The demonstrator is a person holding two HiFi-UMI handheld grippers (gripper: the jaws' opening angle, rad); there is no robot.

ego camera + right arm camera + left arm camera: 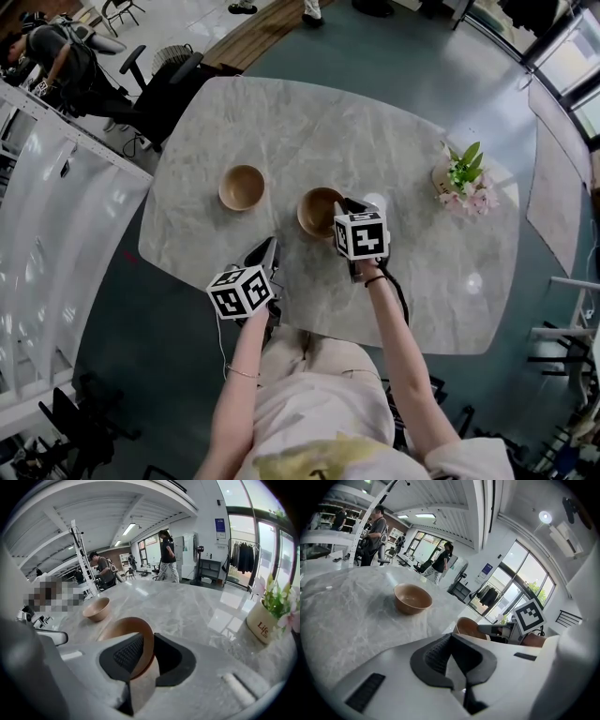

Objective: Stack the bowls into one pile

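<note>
- The right gripper (345,204) has its jaws slightly apart, loosely astride the rim of the near bowl (319,212). In the right gripper view one pad sits inside the bowl (125,631) and the other outside its wall, so the gripper (149,641) is released rather than clamped.
- The left gripper (269,247) is clenched on nothing. In the left gripper view its tips (451,637) meet, and only the tabletop shows through the gap behind them. It hangs over the near edge of the table, short of both bowls.
- The near bowl, brown and open side up, sits near the middle of the table (328,122), towards the person's side. The left gripper view shows it (468,627) just past the jaws, with the right gripper's marker cube (529,614) beside it. Whether its base lies flat on the table cannot be told.
- The far bowl (242,187) is the same brown. It stands upright and alone on the table, left of the near bowl and apart from it, so the two are not stacked. It shows in both gripper views (412,598) (96,609).
- The table is pale grey marble with rounded corners.
- A small pot of pink and green flowers (464,178) stands near the table's right edge, well apart from the bowls. The right gripper view shows it at the right (265,620).
- A black office chair (169,89) stands at the table's far left corner.
- People stand in the background of both gripper views.
</note>
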